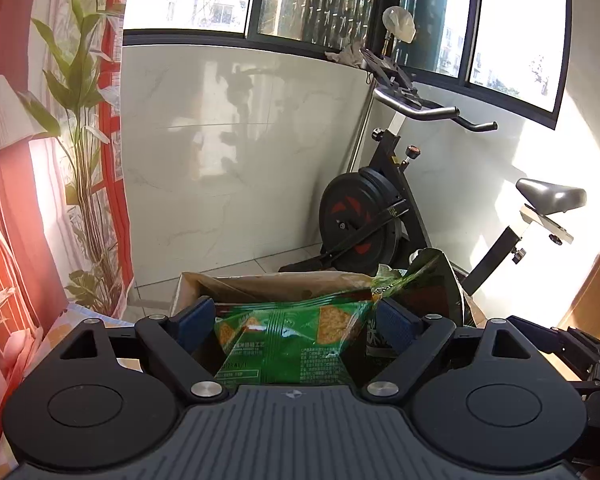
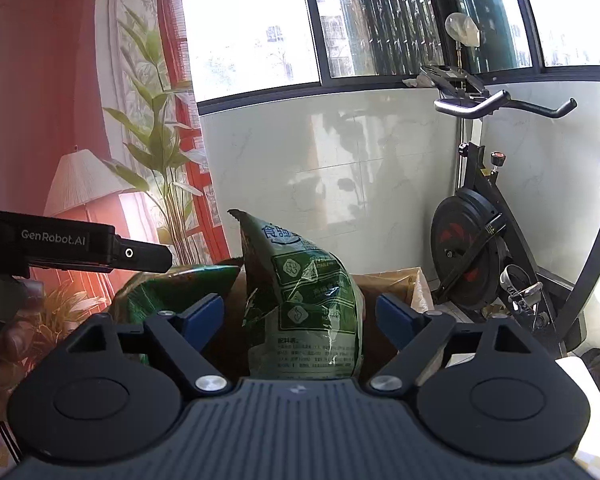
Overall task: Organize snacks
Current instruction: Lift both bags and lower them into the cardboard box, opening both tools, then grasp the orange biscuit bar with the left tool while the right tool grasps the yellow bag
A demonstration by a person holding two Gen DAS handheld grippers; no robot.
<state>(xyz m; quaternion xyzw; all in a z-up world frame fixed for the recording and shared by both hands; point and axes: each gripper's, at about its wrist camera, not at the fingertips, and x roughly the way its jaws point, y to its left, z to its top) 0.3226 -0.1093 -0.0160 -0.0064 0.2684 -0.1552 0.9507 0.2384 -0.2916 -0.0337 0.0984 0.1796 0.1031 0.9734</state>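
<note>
Left wrist view: left gripper (image 1: 296, 322) spread wide; green snack bag (image 1: 288, 344) lies between the blue pads, pads not pressing it, inside the cardboard box (image 1: 260, 282) near its front edge.

Right wrist view: right gripper (image 2: 299, 322) spread; dark green bag (image 2: 304, 304) stands upright between the pads, untouched, in the box's middle.

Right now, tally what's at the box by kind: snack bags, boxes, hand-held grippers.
Green snack bags: 2 (bag with cracker pictures, upright bag)
Cardboard box: 1
Hand-held grippers: 2 (left hand-held gripper, right hand-held gripper), both open
Total: 5
</note>
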